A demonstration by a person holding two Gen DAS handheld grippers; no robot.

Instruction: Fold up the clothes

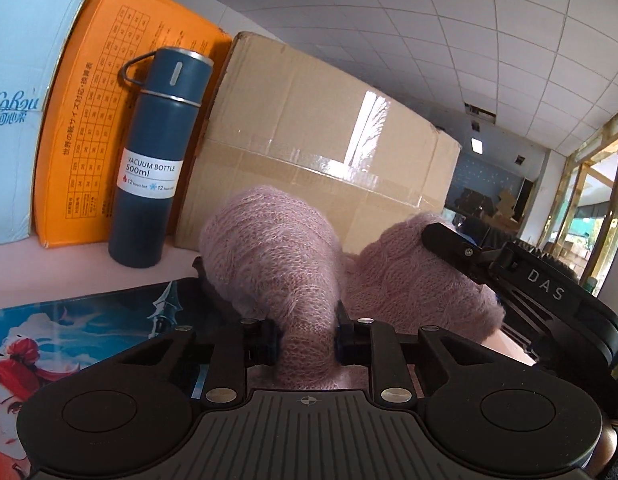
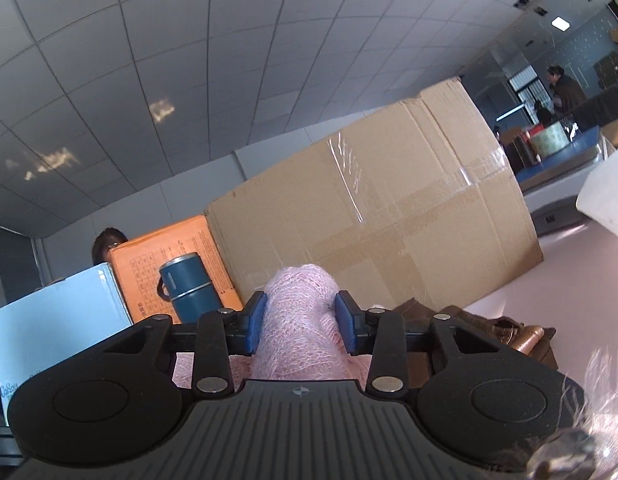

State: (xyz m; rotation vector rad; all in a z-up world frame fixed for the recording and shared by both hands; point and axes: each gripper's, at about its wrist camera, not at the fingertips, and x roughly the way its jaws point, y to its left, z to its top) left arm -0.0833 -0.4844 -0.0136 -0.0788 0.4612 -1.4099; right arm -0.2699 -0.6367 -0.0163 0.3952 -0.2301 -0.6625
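Both tongs, left [image 1: 307, 338] and right [image 2: 301, 322], are clamped on bunched folds of the pink knit sweater [image 1: 269, 248], lifted off the desk [image 1: 69, 276] presumably to fold it over.

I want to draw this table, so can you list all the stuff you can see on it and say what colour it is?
sweater: one, fuzzy pink, bunched in front, lifted at two spots
vacuum bottle: one, dark blue, upright before the boxes
cardboard box: one, brown, taped, behind the sweater
orange box: one, left of it
pale blue box: one, far left
picture mat: one, blue, front left
brown garment: one, right
left gripper: black, clamping sweater
right gripper: blue pads, clamping sweater
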